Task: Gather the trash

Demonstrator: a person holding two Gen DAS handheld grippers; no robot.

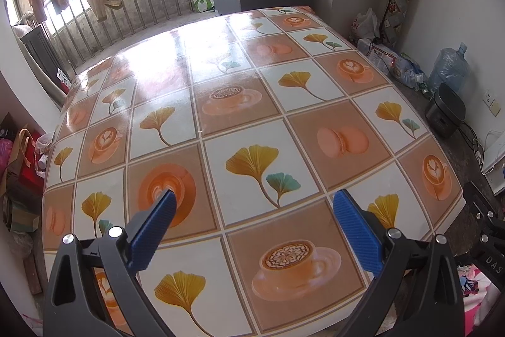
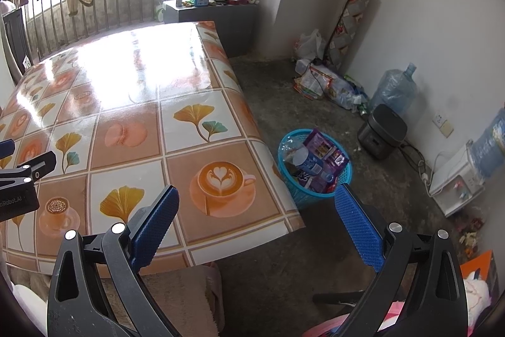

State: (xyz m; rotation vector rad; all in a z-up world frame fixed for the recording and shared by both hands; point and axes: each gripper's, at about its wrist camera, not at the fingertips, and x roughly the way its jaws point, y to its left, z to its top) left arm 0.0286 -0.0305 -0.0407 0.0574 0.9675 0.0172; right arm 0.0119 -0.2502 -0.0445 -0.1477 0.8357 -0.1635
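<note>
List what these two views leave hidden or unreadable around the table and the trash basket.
- Blue trash basket, right wrist view: lower contents buried under the plastic bottle and purple wrappers; base behind the right finger.
- Table: far half washed out by window glare.
- Left wrist view: basket out of frame.

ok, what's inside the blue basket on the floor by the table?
The blue basket holds a clear plastic bottle with a blue label, lying on purple snack wrappers. Whatever sits below that top layer is covered. Both grippers are open and empty.
</note>
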